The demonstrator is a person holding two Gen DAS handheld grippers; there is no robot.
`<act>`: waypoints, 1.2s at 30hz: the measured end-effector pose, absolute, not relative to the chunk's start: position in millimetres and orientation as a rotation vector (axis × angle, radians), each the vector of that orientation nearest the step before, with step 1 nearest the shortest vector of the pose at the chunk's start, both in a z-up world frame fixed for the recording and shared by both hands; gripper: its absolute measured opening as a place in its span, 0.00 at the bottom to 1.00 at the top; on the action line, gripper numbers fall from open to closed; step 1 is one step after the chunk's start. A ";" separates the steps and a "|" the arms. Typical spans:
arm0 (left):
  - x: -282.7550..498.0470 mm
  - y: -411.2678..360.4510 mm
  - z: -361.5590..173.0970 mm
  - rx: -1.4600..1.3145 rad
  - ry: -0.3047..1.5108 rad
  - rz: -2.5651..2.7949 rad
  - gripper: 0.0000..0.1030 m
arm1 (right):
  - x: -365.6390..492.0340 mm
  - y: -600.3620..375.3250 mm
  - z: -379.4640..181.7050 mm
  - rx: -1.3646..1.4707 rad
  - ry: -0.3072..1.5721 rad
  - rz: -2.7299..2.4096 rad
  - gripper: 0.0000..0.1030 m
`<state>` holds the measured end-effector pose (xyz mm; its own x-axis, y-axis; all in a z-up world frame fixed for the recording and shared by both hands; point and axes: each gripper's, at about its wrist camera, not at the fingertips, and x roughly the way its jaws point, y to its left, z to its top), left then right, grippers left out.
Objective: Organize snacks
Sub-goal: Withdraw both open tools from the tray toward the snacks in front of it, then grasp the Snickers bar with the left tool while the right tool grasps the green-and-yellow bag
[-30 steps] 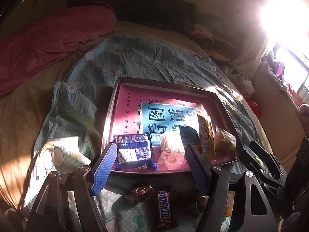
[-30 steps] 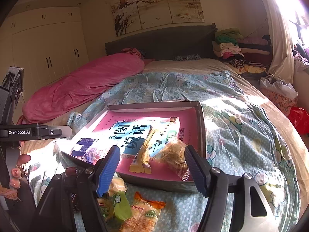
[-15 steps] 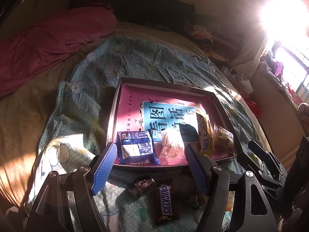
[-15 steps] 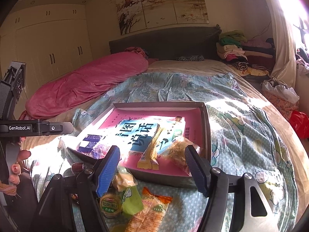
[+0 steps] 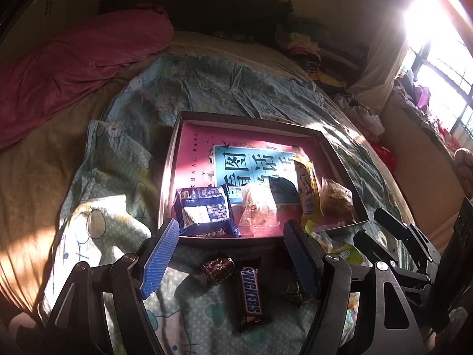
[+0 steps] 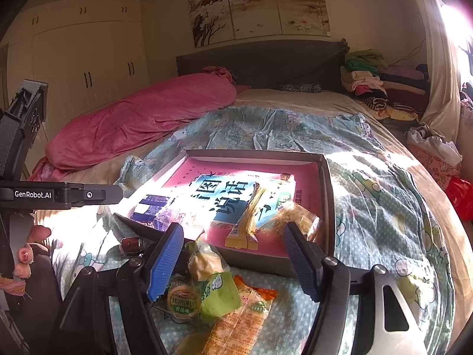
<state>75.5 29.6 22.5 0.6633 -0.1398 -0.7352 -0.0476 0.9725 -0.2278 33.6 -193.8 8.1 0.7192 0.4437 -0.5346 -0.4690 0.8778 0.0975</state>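
snickers bar [image 5: 250, 294] lengthwise, seemingly boxward

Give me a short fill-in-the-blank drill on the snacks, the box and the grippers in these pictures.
1. The blue snack packet lies inside the ____.
2. The Snickers bar lies outside the box, on the ____.
3. The left gripper has its jaws ____, with nothing held.
4. Below the right gripper lies an orange packet, still ____ the box.

Missing words: box; bed; open; outside
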 end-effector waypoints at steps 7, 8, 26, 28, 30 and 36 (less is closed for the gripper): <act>70.9 23.9 20.0 -0.215 0.867 -0.063 0.73 | 27.1 -190.2 9.9 -0.060 0.584 0.534 0.67; 70.5 22.5 19.2 -0.206 0.874 -0.063 0.73 | 26.2 -189.5 9.8 -0.063 0.585 0.539 0.67; 54.9 10.5 5.8 -0.171 0.933 -0.085 0.73 | 12.2 -182.3 7.4 -0.093 0.602 0.590 0.72; 53.4 9.6 4.2 -0.170 0.939 -0.089 0.73 | 11.3 -181.4 6.3 -0.085 0.611 0.602 0.73; 52.1 9.0 2.6 -0.169 0.946 -0.093 0.73 | 11.1 -181.3 5.3 -0.079 0.620 0.611 0.74; 51.2 10.2 -7.3 -0.191 0.978 -0.092 0.73 | 10.1 -181.2 4.4 -0.090 0.623 0.598 0.78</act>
